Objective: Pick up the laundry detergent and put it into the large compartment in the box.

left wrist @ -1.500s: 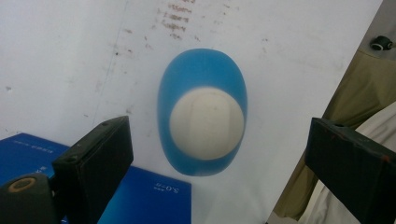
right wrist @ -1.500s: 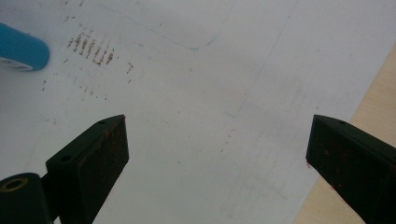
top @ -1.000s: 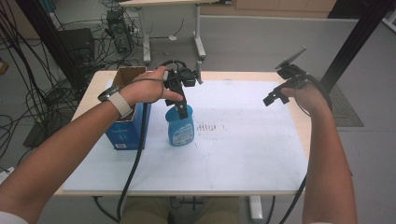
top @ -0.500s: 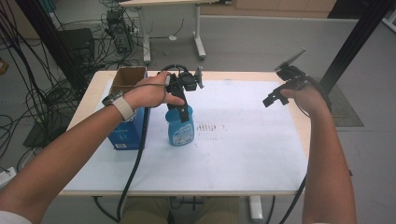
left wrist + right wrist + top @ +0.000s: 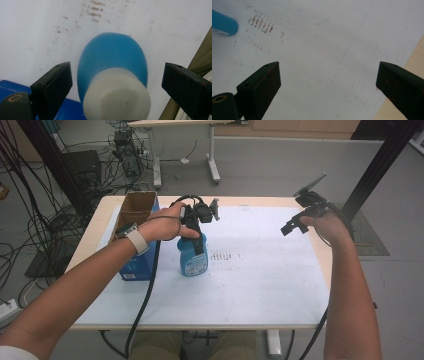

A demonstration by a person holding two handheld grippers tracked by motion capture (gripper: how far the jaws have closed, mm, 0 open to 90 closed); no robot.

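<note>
The blue bottle (image 5: 193, 257) is standing upright on the white sheet (image 5: 260, 270), just beside the blue box (image 5: 137, 265); the left gripper (image 5: 115, 82) is straddling its white cap (image 5: 117, 97) with jaws spread, just closing slightly, pads not yet touching. The grasp is still to come, I judge; the right gripper (image 5: 328, 82) is hanging spread and empty.
</note>
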